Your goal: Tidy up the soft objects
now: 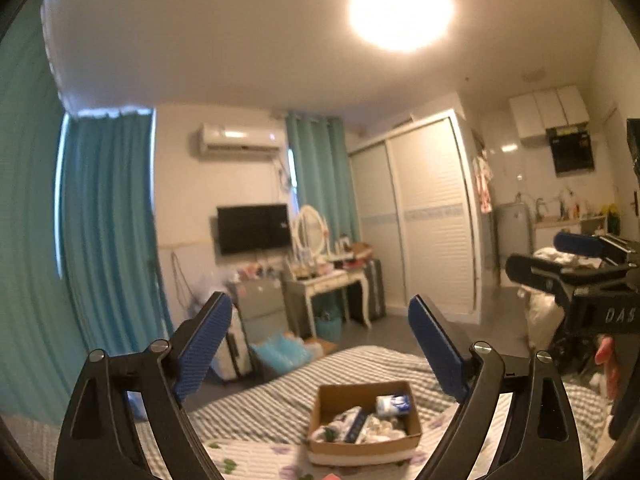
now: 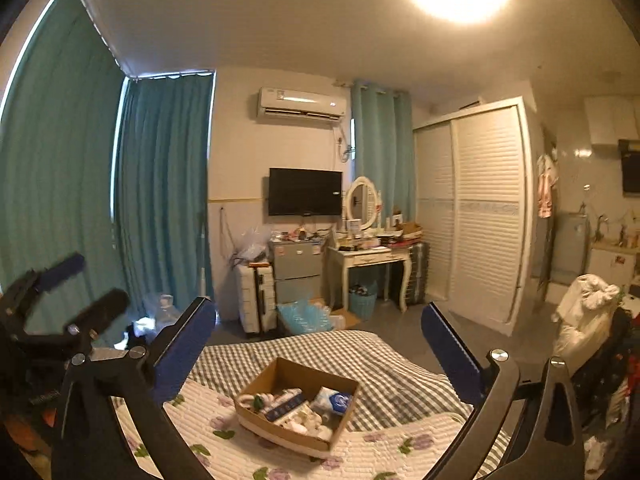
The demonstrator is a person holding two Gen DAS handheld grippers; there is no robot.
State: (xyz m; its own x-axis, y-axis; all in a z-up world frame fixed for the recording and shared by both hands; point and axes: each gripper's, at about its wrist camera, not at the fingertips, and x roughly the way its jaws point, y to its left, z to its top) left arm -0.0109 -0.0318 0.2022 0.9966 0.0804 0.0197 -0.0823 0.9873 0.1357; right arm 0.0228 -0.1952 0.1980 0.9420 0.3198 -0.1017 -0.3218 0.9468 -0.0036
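Note:
A brown cardboard box (image 1: pixel 404 438) (image 2: pixel 266 378) sits on the bed, filled with several soft things in white and blue wrapping, among them a white and blue pack (image 1: pixel 394 404) (image 2: pixel 336 400). My left gripper (image 1: pixel 320 332) is held high above the bed, pointing level into the room, jaws wide open and empty. My right gripper (image 2: pixel 320 338) hangs likewise above the box, open and empty. The right gripper also shows at the right edge of the left wrist view (image 1: pixel 560 264), and the left gripper at the left edge of the right wrist view (image 2: pixel 88 284).
The bed carries a grey checked cover (image 2: pixel 380 364) and a white floral quilt (image 2: pixel 400 444). Beyond it stand a white suitcase (image 2: pixel 256 300), a dressing table (image 2: pixel 368 260), a wall television (image 2: pixel 305 192), teal curtains (image 2: pixel 160 184) and a white sliding wardrobe (image 2: pixel 480 216). White clothes (image 2: pixel 584 316) pile at the right.

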